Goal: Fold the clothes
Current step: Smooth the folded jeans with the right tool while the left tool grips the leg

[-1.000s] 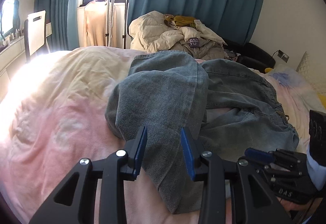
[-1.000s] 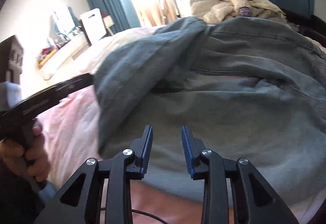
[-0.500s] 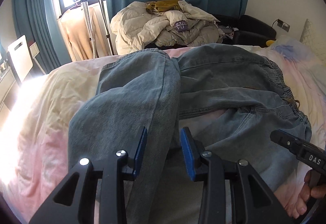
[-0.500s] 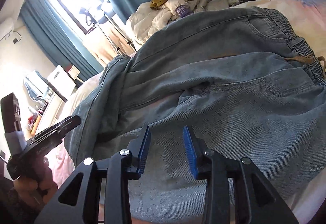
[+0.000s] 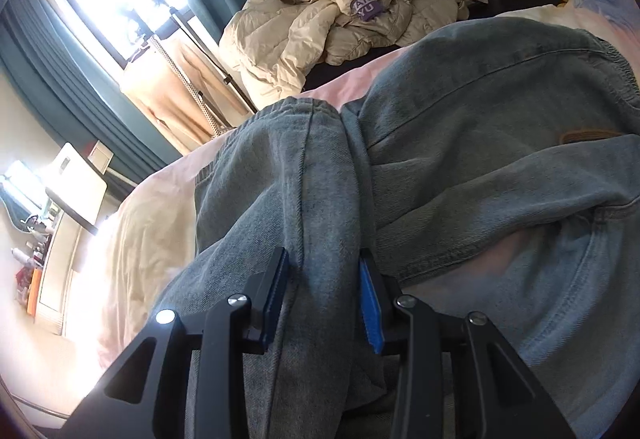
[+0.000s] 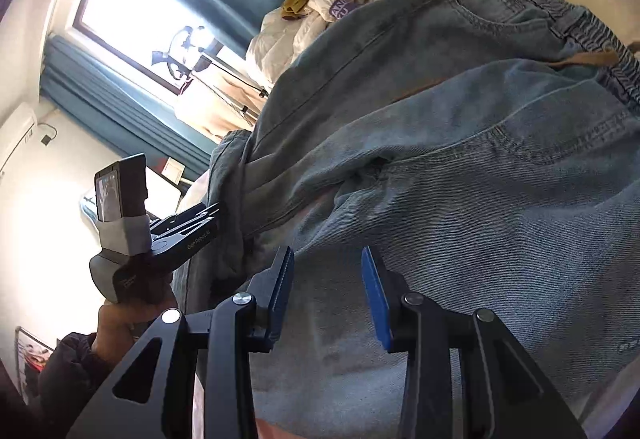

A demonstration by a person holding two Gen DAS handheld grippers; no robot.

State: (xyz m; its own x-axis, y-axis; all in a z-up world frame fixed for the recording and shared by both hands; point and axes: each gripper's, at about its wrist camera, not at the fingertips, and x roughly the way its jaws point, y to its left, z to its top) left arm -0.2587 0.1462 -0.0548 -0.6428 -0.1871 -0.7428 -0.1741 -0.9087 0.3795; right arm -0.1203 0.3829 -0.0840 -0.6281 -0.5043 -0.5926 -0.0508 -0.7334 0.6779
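Note:
A pair of light blue jeans (image 5: 480, 159) lies spread on the pink bed sheet (image 5: 152, 223), one leg folded back over itself. My left gripper (image 5: 324, 295) is open, its blue pads on either side of the folded leg's seam. The jeans fill the right wrist view (image 6: 460, 179), elastic waistband (image 6: 560, 7) at the upper right. My right gripper (image 6: 326, 291) is open, low over the seat of the jeans. The left gripper's body (image 6: 160, 235) and the hand holding it show at the left of that view.
A heap of cream jackets and other clothes (image 5: 340, 23) lies beyond the bed's far edge. A garment steamer stand (image 5: 176, 23) with a beige garment stands by the window and teal curtains (image 5: 88, 95). A desk and white chair (image 5: 76, 183) are at the left.
Both grippers have moved forward and lower over the jeans and tilted. The left gripper's pads now straddle the folded leg. Both stayed open.

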